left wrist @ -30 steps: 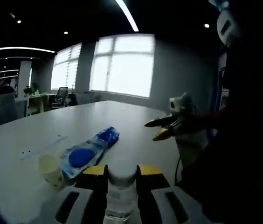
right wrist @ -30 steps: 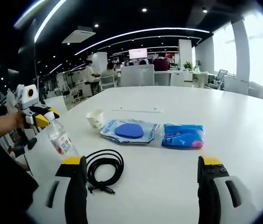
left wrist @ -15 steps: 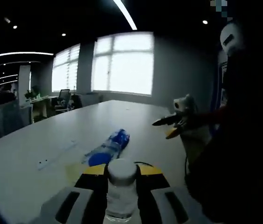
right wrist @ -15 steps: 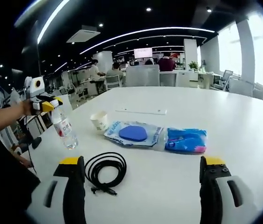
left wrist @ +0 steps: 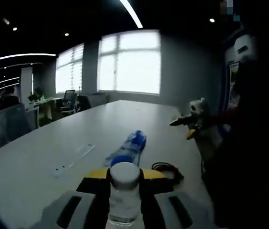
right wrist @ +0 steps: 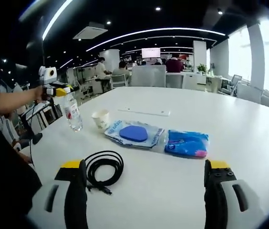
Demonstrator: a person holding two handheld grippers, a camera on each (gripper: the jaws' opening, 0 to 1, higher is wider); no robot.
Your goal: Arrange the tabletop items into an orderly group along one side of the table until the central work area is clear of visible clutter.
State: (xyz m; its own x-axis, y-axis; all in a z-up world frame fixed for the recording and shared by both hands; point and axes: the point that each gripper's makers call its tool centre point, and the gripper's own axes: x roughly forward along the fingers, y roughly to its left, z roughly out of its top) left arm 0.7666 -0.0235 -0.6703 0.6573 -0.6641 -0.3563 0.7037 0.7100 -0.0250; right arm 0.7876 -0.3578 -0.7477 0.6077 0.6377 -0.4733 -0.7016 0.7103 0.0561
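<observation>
Left gripper (left wrist: 124, 179) is clamped on the neck of a clear water bottle (left wrist: 124, 193), its white cap sitting between the two yellow-tipped jaws at the bottom of the left gripper view. Beyond the cap, the white table (left wrist: 44, 157) stretches toward bright windows. A clear packet with a blue disc (left wrist: 122, 156) lies just past the jaws, with a blue packet (left wrist: 137, 139) touching its far end. A white strip (left wrist: 73, 159) lies apart to the left, and a coiled black cable (left wrist: 167, 168) sits to the right near the table edge. The right gripper (left wrist: 188, 125) hangs at the right, off the table's side.

In the right gripper view, the right gripper (right wrist: 144, 191) has its jaws spread wide with nothing between them. The black cable (right wrist: 104, 168) lies beside the left jaw. Farther on sit the clear packet with the blue disc (right wrist: 133, 134) and the blue packet (right wrist: 187, 142), edges touching. A small paper cup (right wrist: 100, 119) stands left of the packets. The left gripper (right wrist: 63, 90) holds the water bottle (right wrist: 72, 113) upright by its top, near the table's left edge, its base at or just above the surface. The white strip (right wrist: 143, 111) lies farther back.
</observation>
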